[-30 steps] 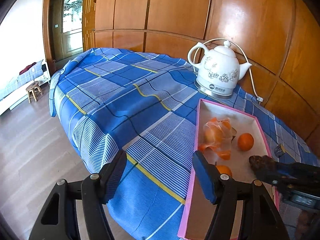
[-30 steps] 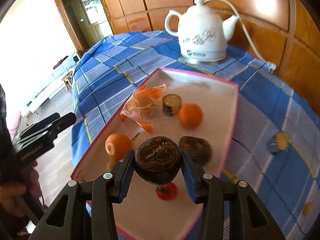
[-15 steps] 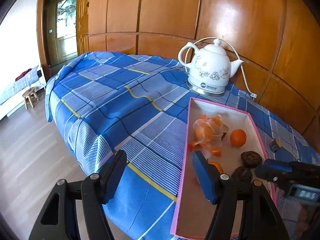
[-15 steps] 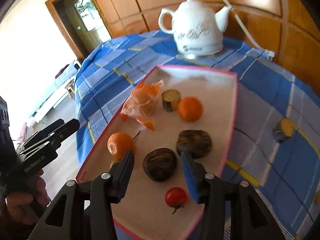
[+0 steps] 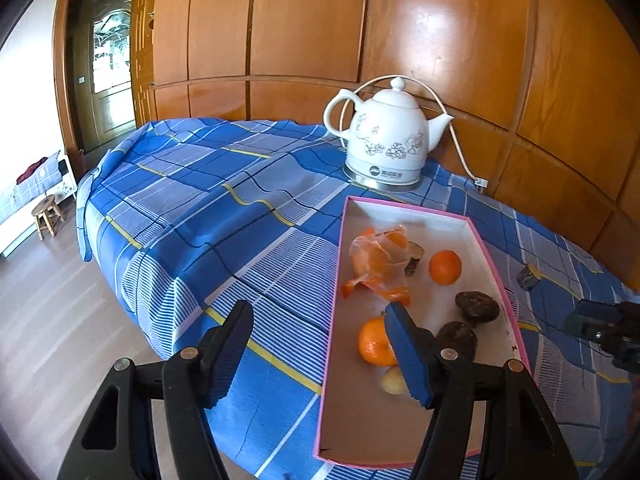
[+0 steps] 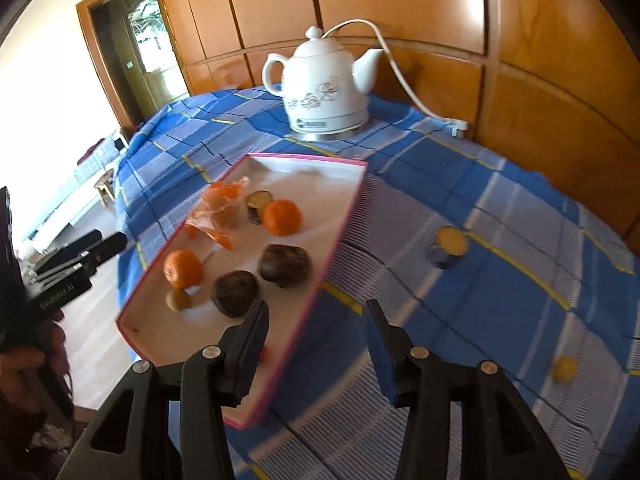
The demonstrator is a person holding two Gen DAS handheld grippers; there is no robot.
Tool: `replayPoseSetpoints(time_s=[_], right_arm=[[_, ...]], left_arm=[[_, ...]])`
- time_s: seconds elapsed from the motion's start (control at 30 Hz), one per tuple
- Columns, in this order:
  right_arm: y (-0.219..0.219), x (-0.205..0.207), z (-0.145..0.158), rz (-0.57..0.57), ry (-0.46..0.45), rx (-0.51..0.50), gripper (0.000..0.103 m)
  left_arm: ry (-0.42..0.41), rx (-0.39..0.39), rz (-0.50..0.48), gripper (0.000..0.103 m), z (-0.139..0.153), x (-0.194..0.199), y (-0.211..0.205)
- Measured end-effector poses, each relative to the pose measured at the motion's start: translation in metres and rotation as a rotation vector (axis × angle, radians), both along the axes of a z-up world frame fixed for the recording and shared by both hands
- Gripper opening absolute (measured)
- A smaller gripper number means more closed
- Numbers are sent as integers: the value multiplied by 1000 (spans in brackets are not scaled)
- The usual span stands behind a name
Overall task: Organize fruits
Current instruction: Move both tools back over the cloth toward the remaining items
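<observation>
A pink-rimmed tray (image 6: 344, 216) (image 5: 486, 248) lies on the blue plaid cloth. In it are two oranges (image 6: 282, 217) (image 6: 183, 268), two dark brown fruits (image 6: 285, 265) (image 6: 236, 292), a small yellow-green fruit (image 6: 179, 299), a bag of orange peel (image 6: 220, 210) and a dark cut piece (image 6: 257, 202). My right gripper (image 6: 316, 344) is open and empty, over the tray's right edge near its front. My left gripper (image 5: 320, 354) is open and empty, over the tray's left edge. A cut piece (image 6: 450, 245) and a small yellow fruit (image 6: 564, 368) lie on the cloth to the right.
A white kettle (image 5: 386, 142) (image 6: 326, 88) with its cord stands behind the tray by the wood-panelled wall. The table edge drops to the floor on the left, with a stool (image 5: 48, 214) beyond. The right gripper shows at the right edge of the left wrist view (image 5: 600, 326).
My right gripper has let go of the dark brown fruit into the tray, opened, and moved back and right. My left gripper has shifted a little.
</observation>
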State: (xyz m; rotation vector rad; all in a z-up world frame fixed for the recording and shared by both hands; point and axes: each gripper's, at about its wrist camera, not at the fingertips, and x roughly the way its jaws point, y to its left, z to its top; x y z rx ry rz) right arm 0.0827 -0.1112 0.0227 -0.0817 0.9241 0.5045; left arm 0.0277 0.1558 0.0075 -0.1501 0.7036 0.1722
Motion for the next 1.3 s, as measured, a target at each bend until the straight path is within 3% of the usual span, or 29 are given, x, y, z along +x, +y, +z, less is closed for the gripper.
replayPoseSetpoints(time_s=[0.67, 1.03, 1.3], right_arm=[[-62, -14, 8, -72, -32, -100, 49], [-118, -2, 12, -172, -33, -170, 49], [-174, 15, -1, -313, -21, -192, 49]], left_arm=[[4, 54, -156, 69, 4, -4, -57], [16, 90, -232, 69, 5, 1, -87], [16, 117, -286, 69, 10, 8, -112]])
